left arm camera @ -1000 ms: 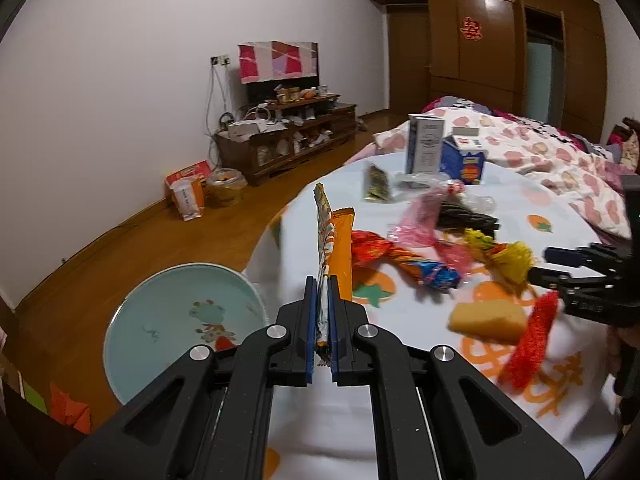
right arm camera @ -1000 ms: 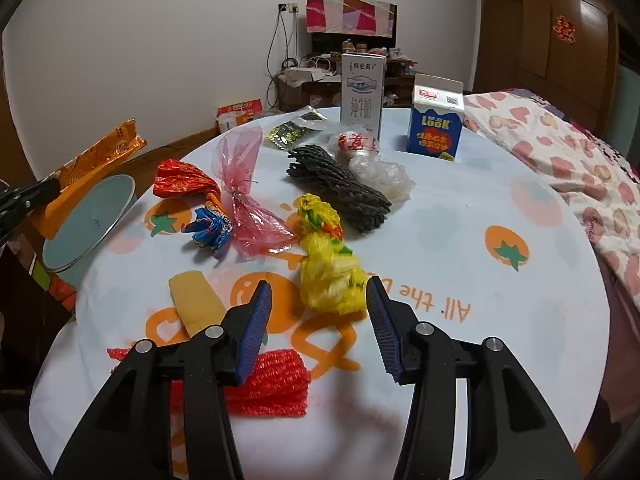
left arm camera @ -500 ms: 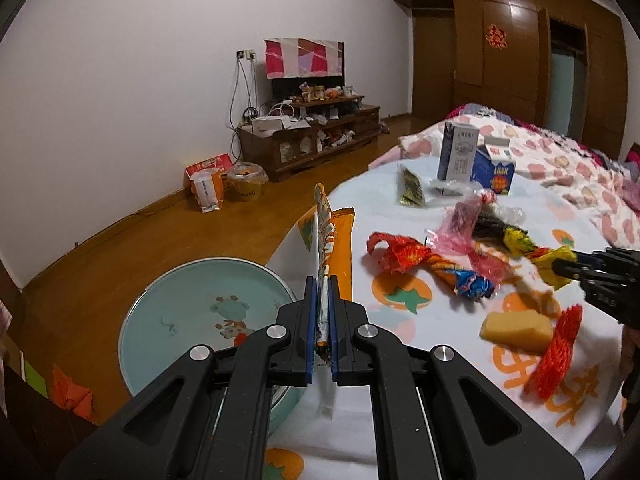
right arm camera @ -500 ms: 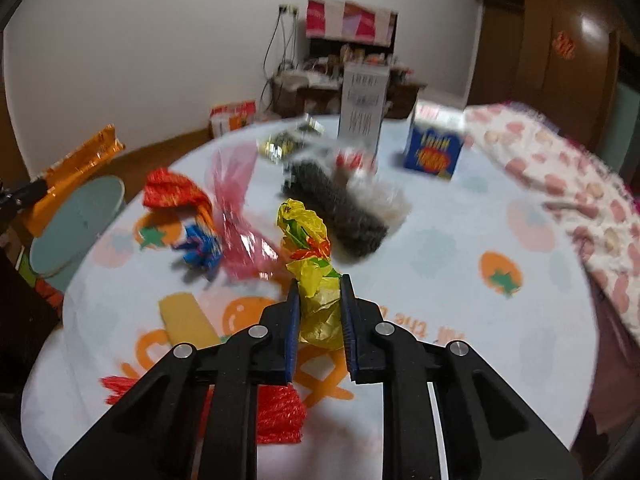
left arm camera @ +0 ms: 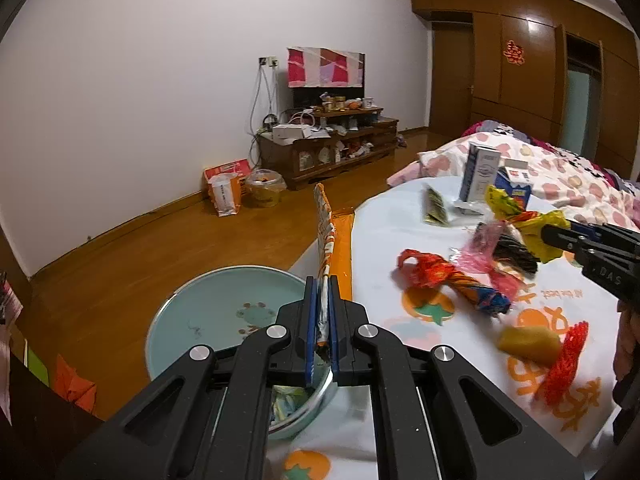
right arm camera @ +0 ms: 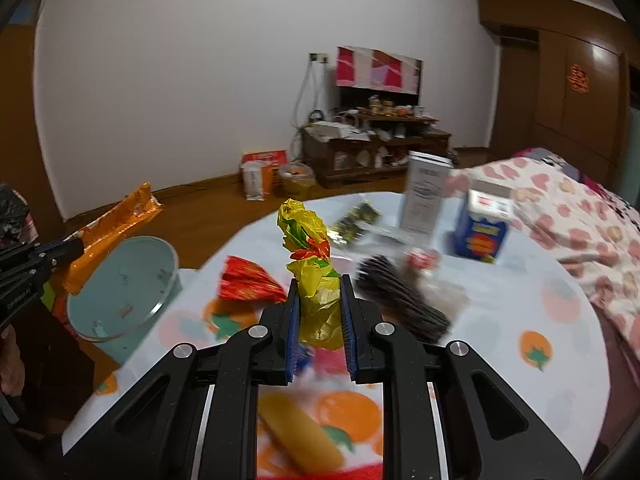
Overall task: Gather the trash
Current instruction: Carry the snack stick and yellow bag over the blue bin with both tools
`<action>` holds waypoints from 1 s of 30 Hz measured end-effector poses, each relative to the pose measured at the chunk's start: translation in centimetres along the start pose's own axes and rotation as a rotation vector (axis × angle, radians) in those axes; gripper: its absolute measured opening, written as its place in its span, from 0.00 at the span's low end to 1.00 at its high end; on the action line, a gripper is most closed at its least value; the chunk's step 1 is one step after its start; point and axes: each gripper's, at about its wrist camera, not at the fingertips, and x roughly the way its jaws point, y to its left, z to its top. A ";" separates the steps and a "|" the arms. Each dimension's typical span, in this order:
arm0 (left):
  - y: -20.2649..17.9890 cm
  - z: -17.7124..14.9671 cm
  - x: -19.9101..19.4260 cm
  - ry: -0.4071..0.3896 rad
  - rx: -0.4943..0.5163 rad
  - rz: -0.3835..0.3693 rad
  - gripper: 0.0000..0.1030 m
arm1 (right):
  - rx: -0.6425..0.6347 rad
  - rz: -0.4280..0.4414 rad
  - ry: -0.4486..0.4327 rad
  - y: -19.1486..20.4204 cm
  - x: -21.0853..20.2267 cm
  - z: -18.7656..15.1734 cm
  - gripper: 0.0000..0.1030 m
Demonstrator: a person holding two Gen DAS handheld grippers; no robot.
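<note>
Right now your left gripper point(left arm camera: 321, 322) is pinched tight on the orange wrapper point(left arm camera: 325, 240), which stands up from the pads above the bin point(left arm camera: 192, 312); the bin sits on the floor just beside the table point(left arm camera: 400, 216), and a bit of trash seems to lie in it already, though little of that shows. Your right gripper point(right arm camera: 319, 320) is closed on the yellow wrapper point(right arm camera: 310, 268), lifted off the cloth, with its crumpled top sticking up past the jaws. So you have two pieces in hand and neither dropped yet; I judge the job is early to midway. Under your right gripper lie the yellow sponge point(right arm camera: 300, 436) and the red mesh point(left arm camera: 566, 356) near the table's front edge. Past those, the red wrapper point(right arm camera: 250, 284), the pink bag point(left arm camera: 486, 248) and the black mesh point(right arm camera: 400, 304) lie close together mid-table. Farther back you have the green packet point(left arm camera: 435, 205), the white carton point(right arm camera: 426, 196) and the blue carton point(right arm camera: 482, 230), both upright. All of that is left to collect.
</note>
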 end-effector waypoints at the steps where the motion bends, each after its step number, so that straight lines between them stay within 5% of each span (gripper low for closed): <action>1: 0.2 0.0 0.0 -0.001 -0.002 0.005 0.05 | -0.005 0.009 0.000 0.5 0.3 0.2 0.18; 30: 7.7 -1.4 0.6 0.015 -0.089 0.157 0.05 | -0.157 0.180 0.008 12.5 6.4 3.3 0.18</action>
